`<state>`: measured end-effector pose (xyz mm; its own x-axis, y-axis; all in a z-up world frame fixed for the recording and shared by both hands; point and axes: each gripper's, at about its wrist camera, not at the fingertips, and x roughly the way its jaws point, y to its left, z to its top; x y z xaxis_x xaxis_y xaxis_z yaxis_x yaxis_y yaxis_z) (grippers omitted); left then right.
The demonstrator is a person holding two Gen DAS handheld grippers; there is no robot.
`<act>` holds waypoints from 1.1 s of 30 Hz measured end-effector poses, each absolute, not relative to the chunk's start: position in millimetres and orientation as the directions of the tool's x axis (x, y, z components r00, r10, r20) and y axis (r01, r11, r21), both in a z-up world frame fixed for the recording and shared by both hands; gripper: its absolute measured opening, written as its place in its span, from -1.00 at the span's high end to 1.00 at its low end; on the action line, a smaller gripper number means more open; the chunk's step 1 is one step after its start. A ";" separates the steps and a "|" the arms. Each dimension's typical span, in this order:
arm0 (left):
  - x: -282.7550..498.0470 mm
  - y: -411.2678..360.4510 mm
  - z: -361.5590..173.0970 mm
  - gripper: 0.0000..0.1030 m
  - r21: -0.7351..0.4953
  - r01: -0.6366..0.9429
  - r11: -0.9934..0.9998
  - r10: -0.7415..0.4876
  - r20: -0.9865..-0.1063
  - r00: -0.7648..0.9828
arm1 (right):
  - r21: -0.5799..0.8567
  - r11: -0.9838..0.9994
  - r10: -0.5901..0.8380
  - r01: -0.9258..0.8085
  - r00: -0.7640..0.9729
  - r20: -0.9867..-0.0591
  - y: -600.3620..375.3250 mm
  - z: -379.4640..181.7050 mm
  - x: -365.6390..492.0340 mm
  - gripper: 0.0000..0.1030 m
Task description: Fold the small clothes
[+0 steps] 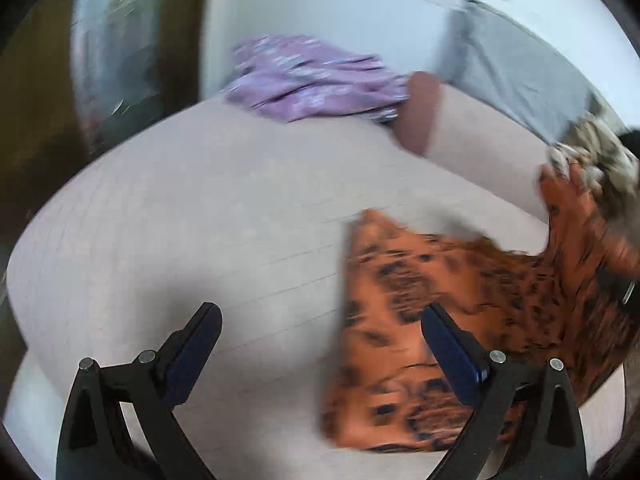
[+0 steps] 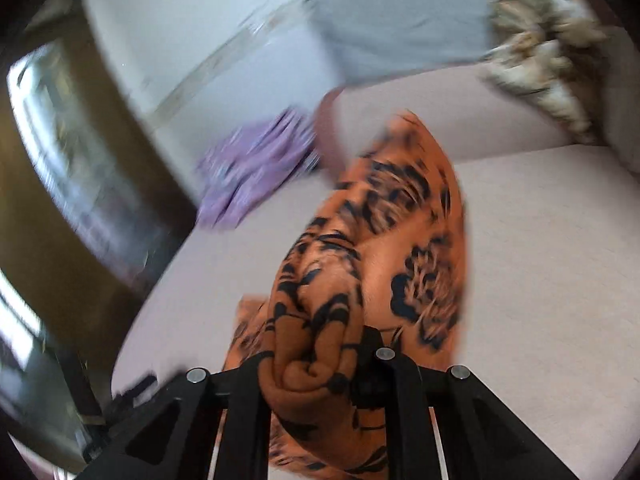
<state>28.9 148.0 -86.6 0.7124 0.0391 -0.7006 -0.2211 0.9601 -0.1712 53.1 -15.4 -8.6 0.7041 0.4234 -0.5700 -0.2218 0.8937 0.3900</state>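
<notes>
The orange tiger-print garment [image 2: 372, 248] is bunched and half lifted off the pale cushion [image 1: 200, 208], its near end clamped in the right gripper [image 2: 320, 364]; no fold shows yet. The left gripper [image 1: 320, 320] hovers wide open and empty just left of it. A crumpled purple garment [image 1: 312, 76] waits unfolded at the far edge

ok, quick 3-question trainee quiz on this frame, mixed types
1. True or false: the left gripper is clamped on the orange cloth.
2. What does the right gripper hold? A) purple cloth B) orange cloth C) grey cushion
3. Fill in: the purple cloth lies at the far edge of the ___.

Key: 1 false, its jaws stand open; 2 B; 3 bed.
</notes>
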 end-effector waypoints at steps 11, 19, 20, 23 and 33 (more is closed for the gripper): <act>20.6 147.2 -92.4 -0.90 -0.408 -0.070 0.910 -0.246 -0.670 0.700 | 0.481 0.853 0.517 -0.204 0.454 -0.726 41.6 -114.2 77.3 0.70; 82.2 87.4 -123.1 -0.92 -0.600 0.015 0.800 -0.541 -0.709 0.453 | 0.496 0.835 0.546 -0.238 0.474 -0.691 36.7 -107.2 66.1 0.29; 83.8 83.8 -125.6 -0.92 -0.609 0.016 0.793 -0.553 -0.708 0.439 | 0.482 0.834 0.550 -0.269 0.474 -0.688 37.2 -103.0 58.5 0.11; 87.0 72.1 -131.0 -0.92 -0.625 0.026 0.780 -0.577 -0.703 0.417 | 0.462 0.824 0.566 -0.327 0.515 -0.644 29.8 -90.8 30.3 -0.51; 97.6 36.6 -147.0 0.64 -0.552 0.043 0.833 -0.535 -0.784 0.315 | 0.542 0.828 0.491 -0.144 0.654 -0.575 -61.9 -93.6 2.1 -0.57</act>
<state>97.6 36.6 -147.0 0.3154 -0.5353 -0.7836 0.0429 0.8329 -0.5518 2.1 -61.9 -93.6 0.6545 0.4905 -0.5754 -0.1440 0.8279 0.5420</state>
